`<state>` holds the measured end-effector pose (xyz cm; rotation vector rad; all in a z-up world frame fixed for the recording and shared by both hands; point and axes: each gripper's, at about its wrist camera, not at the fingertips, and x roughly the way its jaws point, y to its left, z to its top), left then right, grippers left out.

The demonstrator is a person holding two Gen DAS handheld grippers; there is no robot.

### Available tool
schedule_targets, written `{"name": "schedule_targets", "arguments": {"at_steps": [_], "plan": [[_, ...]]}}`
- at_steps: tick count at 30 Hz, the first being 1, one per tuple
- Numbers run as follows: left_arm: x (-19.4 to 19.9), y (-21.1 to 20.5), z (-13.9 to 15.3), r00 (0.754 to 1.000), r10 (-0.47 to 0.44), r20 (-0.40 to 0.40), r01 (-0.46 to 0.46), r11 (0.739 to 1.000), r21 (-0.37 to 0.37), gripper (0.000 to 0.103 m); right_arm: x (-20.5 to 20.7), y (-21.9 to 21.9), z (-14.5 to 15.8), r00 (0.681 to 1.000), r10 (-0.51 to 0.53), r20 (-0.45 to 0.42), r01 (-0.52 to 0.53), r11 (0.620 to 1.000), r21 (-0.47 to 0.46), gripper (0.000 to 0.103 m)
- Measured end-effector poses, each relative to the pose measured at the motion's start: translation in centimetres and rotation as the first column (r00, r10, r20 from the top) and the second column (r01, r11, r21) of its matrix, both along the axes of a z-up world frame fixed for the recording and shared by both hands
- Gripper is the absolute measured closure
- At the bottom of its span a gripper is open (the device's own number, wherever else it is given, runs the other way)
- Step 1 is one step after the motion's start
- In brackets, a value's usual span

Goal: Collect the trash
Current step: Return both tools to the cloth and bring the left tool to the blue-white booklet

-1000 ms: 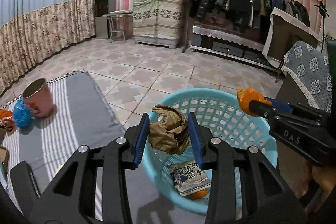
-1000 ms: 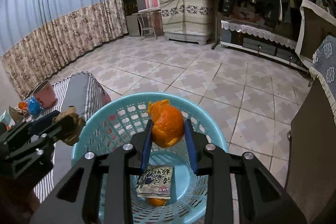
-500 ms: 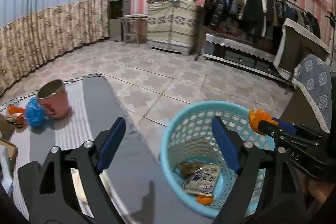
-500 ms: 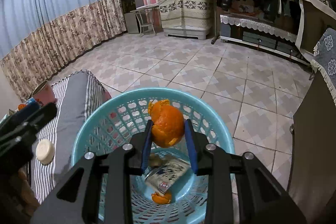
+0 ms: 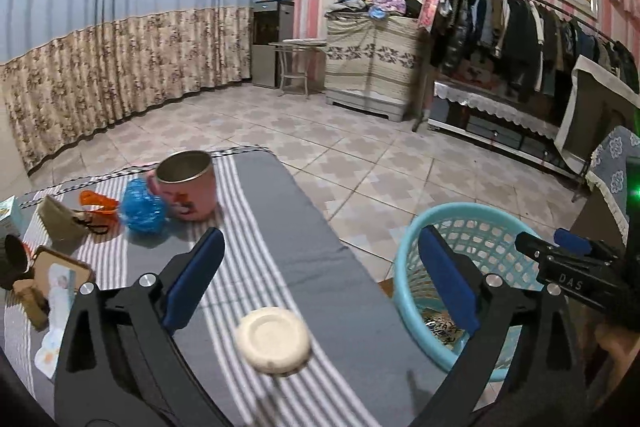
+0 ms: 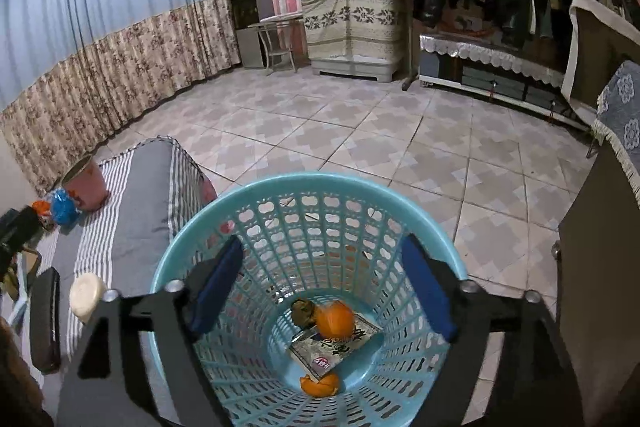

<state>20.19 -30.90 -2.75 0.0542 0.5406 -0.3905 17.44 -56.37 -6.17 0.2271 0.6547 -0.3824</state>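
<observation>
A light-blue plastic basket [image 6: 200,255] stands on the floor beside the striped table. In it lie orange peel [image 6: 335,319], a printed wrapper [image 6: 332,349], a brown crumpled scrap [image 6: 302,311] and another peel piece [image 6: 319,384]. My right gripper [image 6: 322,287] is open and empty above the basket mouth. My left gripper [image 5: 320,279] is open and empty over the table, with a round cream lid [image 5: 273,341] lying between its jaws. The basket [image 5: 404,259] shows at right in the left wrist view, with the right gripper [image 5: 560,247] above it.
On the grey striped cloth [image 5: 256,219] stand a pink metal cup [image 5: 186,189], a crumpled blue bag [image 5: 143,209], an orange scrap [image 5: 98,201], a brown paper piece [image 5: 60,225] and a framed photo [image 5: 60,277]. A clothes rack and cabinets line the far wall.
My left gripper let the brown scrap fall into the basket, opened wide and swung left over the table. My right gripper opened and the orange peel dropped into the basket.
</observation>
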Motion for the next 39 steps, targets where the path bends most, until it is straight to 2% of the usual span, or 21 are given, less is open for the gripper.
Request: {"name": "schedule_targets", "arguments": {"at_steps": [8, 20, 23, 26, 30, 39], "plan": [[-0.4, 2.9, 0.2, 0.999, 0.044, 0.011, -0.044, 0.999, -0.001, 0.008, 0.0, 0.7, 0.2, 1.0, 0.003, 0.002, -0.003, 1.0, -0.028, 0.01], [-0.9, 8.8, 1.0, 0.99, 0.132, 0.04, -0.133, 0.991, 0.01, 0.006, 0.2, 2.8, 1.2, 0.999, 0.041, 0.036, -0.039, 0.998, -0.058, 0.009], [-1.2, 10.6, 1.1, 0.986, 0.16, 0.045, -0.161, 0.987, 0.018, 0.006, 0.2, 3.7, 1.4, 0.997, 0.054, 0.059, -0.053, 0.998, -0.02, 0.008], [-1.3, 12.7, 0.9, 0.981, 0.191, 0.045, -0.192, 0.981, 0.025, 0.006, 0.3, 5.0, 1.9, 0.993, 0.076, 0.086, -0.077, 0.997, 0.004, 0.008], [-1.6, 15.9, 0.4, 0.97, 0.24, 0.035, -0.241, 0.97, 0.033, 0.006, 0.5, 7.2, 2.2, 0.989, 0.103, 0.106, -0.101, 0.995, -0.022, 0.006], [-1.8, 23.8, -2.3, 0.94, 0.34, -0.035, -0.337, 0.939, 0.062, 0.006, 2.2, 13.0, 1.1, 0.978, 0.2, 0.057, -0.197, 0.979, -0.052, 0.005]]}}
